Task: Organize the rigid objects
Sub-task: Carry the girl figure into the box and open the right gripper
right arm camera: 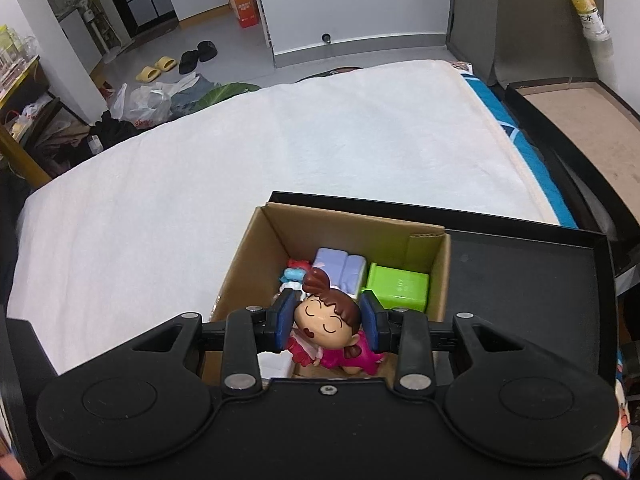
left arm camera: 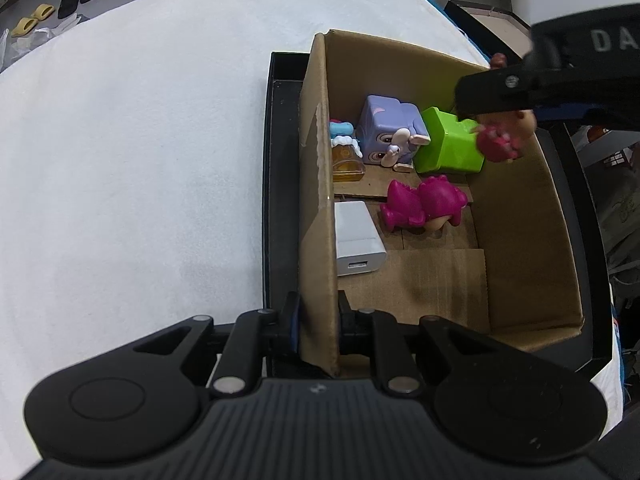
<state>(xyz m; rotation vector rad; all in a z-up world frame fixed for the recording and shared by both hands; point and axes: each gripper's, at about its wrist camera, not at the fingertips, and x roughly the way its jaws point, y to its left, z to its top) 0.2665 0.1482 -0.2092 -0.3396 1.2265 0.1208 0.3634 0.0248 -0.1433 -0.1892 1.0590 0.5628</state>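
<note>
Views: left wrist camera looks down into the cardboard box (left arm camera: 520, 220) and catches the right gripper (left arm camera: 502, 120) from the side; only the right wrist camera shows the face of the doll figurine (right arm camera: 326, 320) it carries.
Left gripper (left arm camera: 318, 320): jaws nearly closed, clamped on the near-left wall of the cardboard box, one pad outside, one inside.
Right gripper, own view (right arm camera: 328, 320): blue pads pressed on either side of the doll figurine's head; the figurine hangs above the open box.
Doll figurine, left view (left arm camera: 504, 136): blurred, over the box's far-right side, near the green block (left arm camera: 448, 148).
Box contents: purple cube toy (left arm camera: 390, 132) beside the green block at the far end; a small bottle-like toy with a blue and red top (left arm camera: 346, 152) against the left wall; a magenta figurine (left arm camera: 420, 204) lying in the middle; a white charger (left arm camera: 358, 238) by the left wall.
Tray: the box stands in a black tray (right arm camera: 520, 280), whose right part is bare.
Surface: white cloth (right arm camera: 280, 152) covers it.
Room: yellow slippers (right arm camera: 156, 69) and black slippers (right arm camera: 198, 56) on a grey floor, plastic bags (right arm camera: 140, 102) nearby.
</note>
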